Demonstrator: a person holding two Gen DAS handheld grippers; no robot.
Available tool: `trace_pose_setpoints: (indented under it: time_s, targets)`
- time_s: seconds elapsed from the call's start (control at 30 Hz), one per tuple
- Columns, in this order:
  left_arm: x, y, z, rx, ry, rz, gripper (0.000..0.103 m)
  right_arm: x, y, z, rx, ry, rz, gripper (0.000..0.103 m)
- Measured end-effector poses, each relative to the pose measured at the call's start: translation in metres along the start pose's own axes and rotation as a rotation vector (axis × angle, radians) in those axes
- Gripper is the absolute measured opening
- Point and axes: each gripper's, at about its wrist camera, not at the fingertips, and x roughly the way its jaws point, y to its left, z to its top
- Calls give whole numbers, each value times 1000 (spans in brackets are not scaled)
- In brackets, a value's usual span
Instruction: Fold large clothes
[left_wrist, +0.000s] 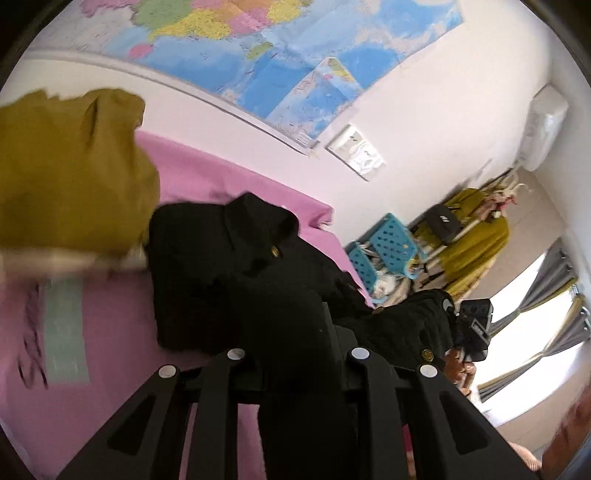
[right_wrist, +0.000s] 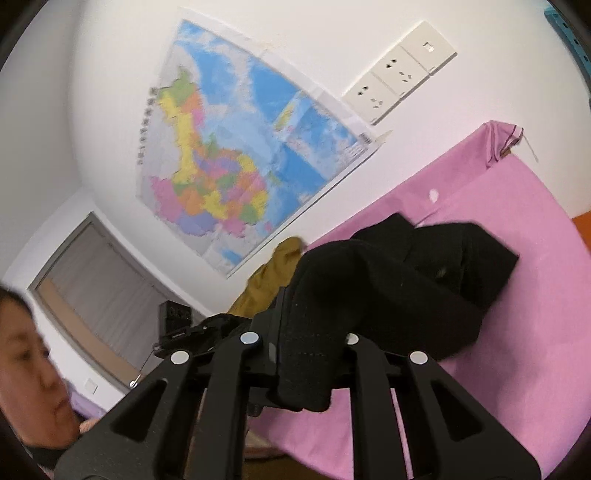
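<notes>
Two grips noted. Left wrist view: left gripper (left_wrist: 295, 325) clamped on black jacket (left_wrist: 236, 266), lifted over pink sheet (left_wrist: 110, 332); soft, thick, probably weighty. Right wrist view: right gripper (right_wrist: 301, 343) pinching bunched hem; better held at corners.

surface (right_wrist: 535, 206) has a pink cloth over it, pushed up against the wall. black garment (right_wrist: 436, 266) lies just ahead of the jaws, near end lifted into them. mustard garment (left_wrist: 66, 173) heaped left of the jaws. pale green strip (left_wrist: 64, 332) flat on the cloth, left.
</notes>
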Motion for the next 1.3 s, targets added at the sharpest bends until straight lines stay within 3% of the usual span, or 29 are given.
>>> trace_pose_setpoints:
  time_s: [0.13,0.37,0.43,0.5,0.57,0.67,0.73,0.8,0.9,0.97,1.03,1.13,1.2,1.23,1.3]
  targets:
    - [39,17,52,-51,53,56,20,33,-31,36,84,21,-33,13]
    - [115,60,98,-152,162,181,24,99,-111,66,267,101,-211,20]
    - [136,75,104,-185,208,216,26,112,-131,66,319,114,-239,30]
    - [149,92,107,-239,231,195,32,119,-144,66,349,95,-254,55]
    - [157,107,105,-307,254,170,37,117,-144,67,336,61,-251,63]
    - [150,107,101,-298,218,106,45,115,-122,67,224,53,-243,67]
    - [137,99,97,-272,175,33,61,120,-97,62,87,95,-265,68]
    - [122,90,92,-227,116,5,68,135,-70,49,-65,159,-309,71]
    - [107,67,83,-114,51,28,71,164,-48,27,-236,252,-367,75]
    - [104,47,74,6,37,83,73,184,-44,14,-288,310,-392,75]
    - [108,32,65,81,45,88,74,201,-46,3,-333,358,-433,75]
    - [125,10,53,206,101,121,79,225,-56,-11,-394,418,-522,64]
    - [145,-2,44,286,166,168,79,229,-60,-14,-405,425,-543,40]
    - [152,-6,42,303,192,170,79,228,-59,-15,-416,419,-538,35]
    - [167,-6,38,317,240,168,79,222,-52,-12,-443,380,-537,9]
